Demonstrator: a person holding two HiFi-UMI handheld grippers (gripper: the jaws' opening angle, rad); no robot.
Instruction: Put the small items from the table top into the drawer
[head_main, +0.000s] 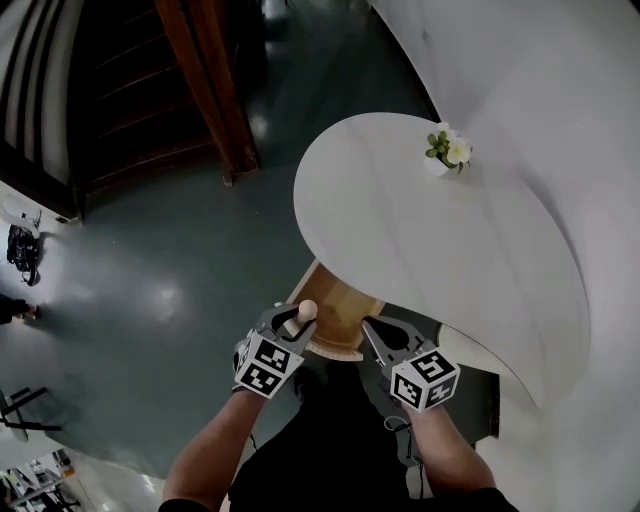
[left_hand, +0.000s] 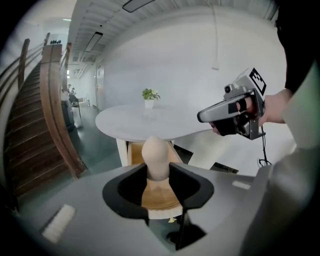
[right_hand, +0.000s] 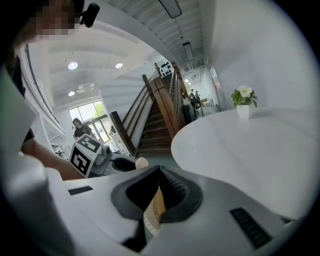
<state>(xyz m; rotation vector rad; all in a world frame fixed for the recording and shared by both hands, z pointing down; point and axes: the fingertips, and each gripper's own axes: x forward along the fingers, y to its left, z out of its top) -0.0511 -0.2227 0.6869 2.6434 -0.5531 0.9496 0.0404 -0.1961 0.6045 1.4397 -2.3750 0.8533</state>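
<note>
A pale wooden egg-shaped piece (head_main: 307, 309) sits between the jaws of my left gripper (head_main: 300, 318), which is shut on it. In the left gripper view the piece (left_hand: 155, 155) stands upright between the dark pads, above the open wooden drawer (left_hand: 160, 197). That drawer (head_main: 340, 300) sticks out from under the near edge of the round white table (head_main: 420, 240). My right gripper (head_main: 370, 325) hovers beside the drawer's right side with its tips together and nothing in them. In the right gripper view only a strip of drawer wood shows under the right gripper (right_hand: 160, 172).
A small potted plant (head_main: 447, 150) stands at the table's far side. A dark wooden staircase (head_main: 200, 90) rises at the left over grey-green floor (head_main: 180, 260). A white curved wall (head_main: 560, 100) runs behind the table. A person (right_hand: 82, 127) stands far off.
</note>
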